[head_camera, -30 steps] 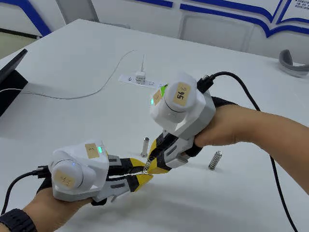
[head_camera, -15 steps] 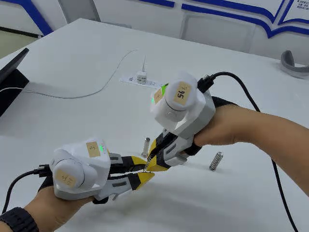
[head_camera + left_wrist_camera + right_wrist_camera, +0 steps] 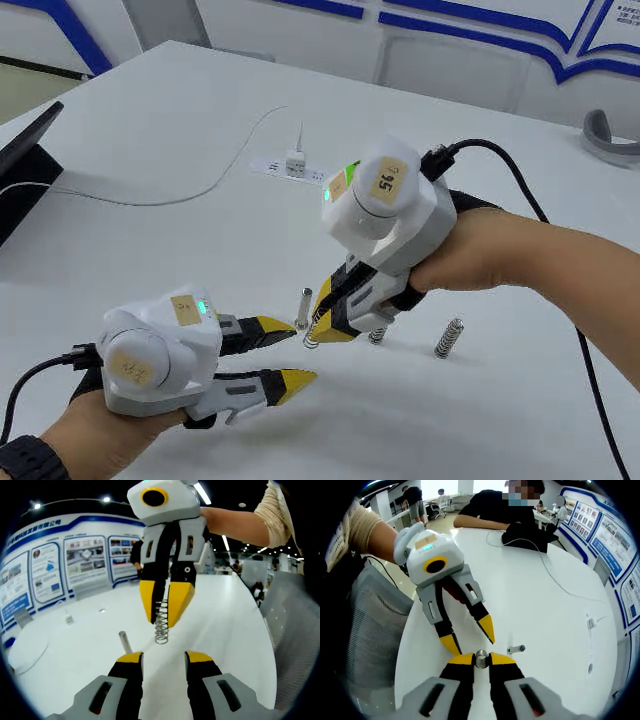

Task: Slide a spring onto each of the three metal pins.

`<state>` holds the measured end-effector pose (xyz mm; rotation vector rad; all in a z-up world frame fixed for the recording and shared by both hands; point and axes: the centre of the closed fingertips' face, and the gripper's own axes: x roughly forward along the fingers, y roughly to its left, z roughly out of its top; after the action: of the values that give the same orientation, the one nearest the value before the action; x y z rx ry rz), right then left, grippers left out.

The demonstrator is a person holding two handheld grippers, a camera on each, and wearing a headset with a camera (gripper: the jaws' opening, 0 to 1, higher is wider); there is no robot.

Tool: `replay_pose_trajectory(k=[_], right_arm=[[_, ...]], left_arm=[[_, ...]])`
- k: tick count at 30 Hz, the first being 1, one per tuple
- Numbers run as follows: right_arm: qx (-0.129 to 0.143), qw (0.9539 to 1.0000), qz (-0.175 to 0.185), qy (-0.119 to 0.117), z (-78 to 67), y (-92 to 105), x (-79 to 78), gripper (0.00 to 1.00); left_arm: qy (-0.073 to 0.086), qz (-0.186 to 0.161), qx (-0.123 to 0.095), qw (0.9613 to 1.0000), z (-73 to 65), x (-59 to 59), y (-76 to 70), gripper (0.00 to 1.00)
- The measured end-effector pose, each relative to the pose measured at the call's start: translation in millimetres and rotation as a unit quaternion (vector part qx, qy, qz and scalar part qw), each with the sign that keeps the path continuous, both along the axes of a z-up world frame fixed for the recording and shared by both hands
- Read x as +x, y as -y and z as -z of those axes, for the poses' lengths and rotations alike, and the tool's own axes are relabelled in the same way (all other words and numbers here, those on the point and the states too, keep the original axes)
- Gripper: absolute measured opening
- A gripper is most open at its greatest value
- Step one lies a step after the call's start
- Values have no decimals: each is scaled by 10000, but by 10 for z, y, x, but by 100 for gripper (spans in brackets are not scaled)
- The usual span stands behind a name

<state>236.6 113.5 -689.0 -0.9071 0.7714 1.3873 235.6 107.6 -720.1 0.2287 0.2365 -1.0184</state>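
Note:
My right gripper is shut on a small steel spring, which hangs down from its yellow tips just above the table. That spring sits between the right gripper's tips in the left gripper view, and end-on as the spring in the right gripper view. A short metal pin stands upright just behind it; the pin and the pin also appear. My left gripper is open, its jaws apart a little short of the spring. Two more springs rest on the table.
A white cable with a plug block runs across the far table. A dark monitor edge is at the left, a grey curved object at the far right. Bare white table lies in front.
My left gripper has opened and drawn back from the spring. The right gripper keeps the spring and has shifted slightly right, next to the upright pin.

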Motion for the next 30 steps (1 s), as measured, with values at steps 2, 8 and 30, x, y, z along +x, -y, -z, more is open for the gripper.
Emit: replay_pose_trajectory(k=[2, 8, 30], right_arm=[[12, 10000, 33, 24, -24, 8, 35, 12], [34, 9998, 121, 138, -107, 24, 151, 12], [-68, 9988, 383, 309, -71, -76, 583, 12]], left_arm=[[-5, -34, 3, 10000, -2, 6, -20, 37], [-57, -157, -37, 9999, 1, 34, -64, 45], [-232, -349, -75, 9991, 39, 61, -151, 63]])
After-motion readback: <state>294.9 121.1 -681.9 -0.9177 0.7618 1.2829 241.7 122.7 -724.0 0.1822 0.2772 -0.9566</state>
